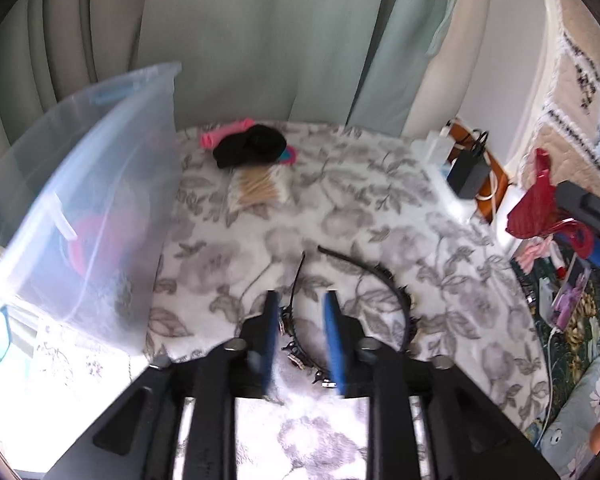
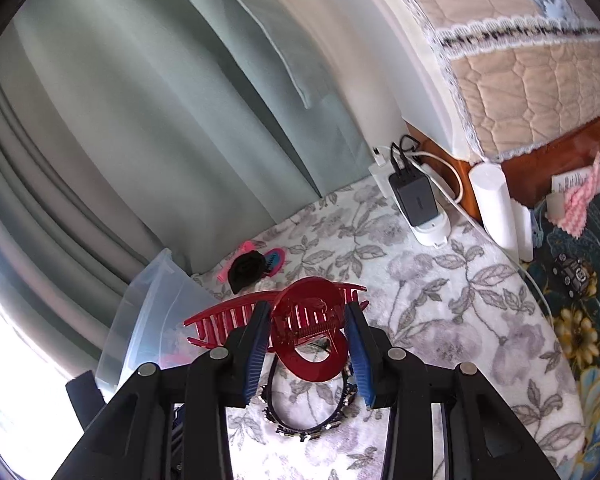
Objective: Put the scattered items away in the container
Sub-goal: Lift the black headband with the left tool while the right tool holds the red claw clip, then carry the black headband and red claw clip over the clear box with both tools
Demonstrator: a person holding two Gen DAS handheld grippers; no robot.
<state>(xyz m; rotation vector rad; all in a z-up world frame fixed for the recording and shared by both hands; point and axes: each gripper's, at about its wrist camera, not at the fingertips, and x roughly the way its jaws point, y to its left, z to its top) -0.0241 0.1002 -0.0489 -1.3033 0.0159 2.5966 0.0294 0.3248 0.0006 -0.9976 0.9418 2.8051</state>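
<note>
At far left on the floral blanket [image 1: 340,208], clear plastic container [image 1: 80,208], tilted, something pink showing through its wall. Beyond it, near the curtain, black fabric piece [image 1: 250,148] over pink items, packet of cotton swabs [image 1: 258,190] just in front. Between the parted blue pads of left claw [image 1: 302,300], open and empty, black studded headband [image 1: 380,280], arc curving right, ends pointing away toward the curtain. Further right, right claw [image 2: 310,320] closed on red hair clip [image 2: 296,320], long axis crosswise, teeth pointing left, ring handle downward, raised above the headband. No readable writing on the black charger [image 2: 414,196].
</note>
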